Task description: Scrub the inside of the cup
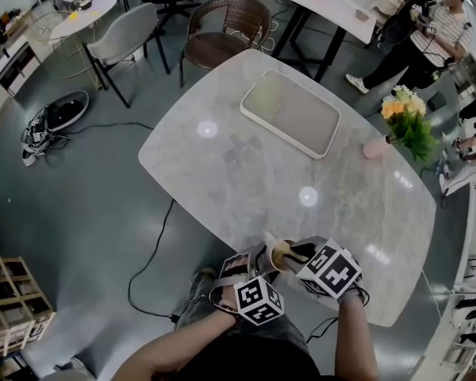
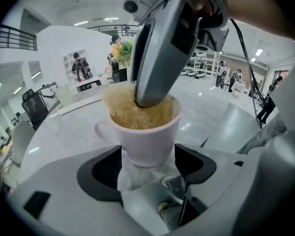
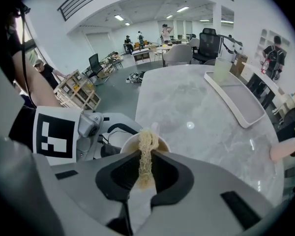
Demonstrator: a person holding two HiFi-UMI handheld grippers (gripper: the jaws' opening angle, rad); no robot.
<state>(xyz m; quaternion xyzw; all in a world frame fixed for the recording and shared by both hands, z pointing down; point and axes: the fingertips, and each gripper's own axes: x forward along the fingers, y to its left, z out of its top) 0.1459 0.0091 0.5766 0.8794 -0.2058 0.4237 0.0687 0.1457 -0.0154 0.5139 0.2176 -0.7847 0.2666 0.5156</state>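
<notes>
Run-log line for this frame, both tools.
left tool: shut on white cup | right tool: shut on fibrous scrubber | scrubber: inside cup | step: scrubbing

Left tongs [image 2: 147, 166] grip wide; right tongs [image 3: 146, 168], pinched nearly together, tilt down over them.

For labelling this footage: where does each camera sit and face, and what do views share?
Head view: on the person's head, facing steeply down at the grey marble table; forearms, left tongs and right tongs show.
Left gripper view: on the left tongs, facing the white ceramic cup they grip; right tongs enter from above.
Right gripper view: on the right tongs, facing the straw-coloured fibrous scrubber they pinch; left tongs alongside.
All share the cup.
</notes>
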